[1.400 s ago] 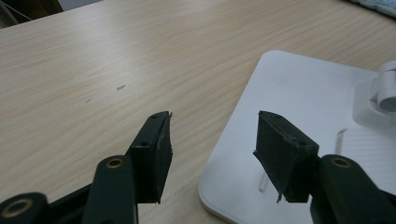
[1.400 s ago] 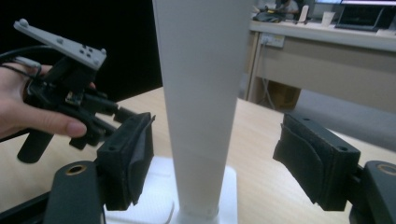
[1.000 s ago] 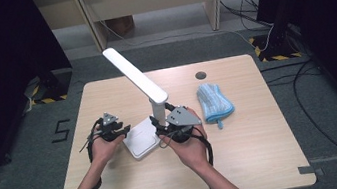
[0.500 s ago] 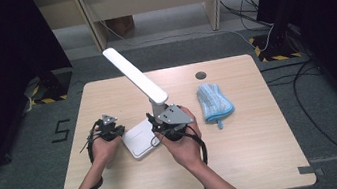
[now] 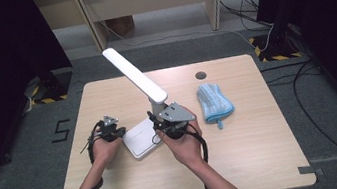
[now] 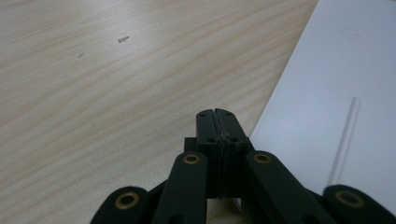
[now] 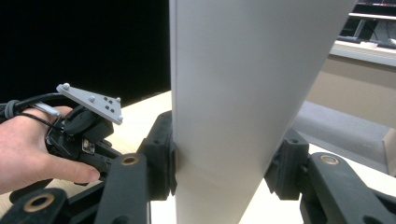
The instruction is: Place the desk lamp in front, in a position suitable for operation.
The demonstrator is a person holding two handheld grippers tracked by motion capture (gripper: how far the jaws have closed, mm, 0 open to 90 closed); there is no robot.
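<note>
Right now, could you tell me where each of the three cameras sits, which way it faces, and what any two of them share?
High view: fixed above the person's side, looking forward and down on the table; both forearms, the left gripper and right gripper show.
Left gripper view: rides the left gripper, looking down along its shut jaws at the tabletop beside the lamp base.
Right gripper view: rides the right gripper, looking level at the lamp arm between its jaws, which have just been closing; the left hand shows.
Shared: all show the white lamp.
</note>
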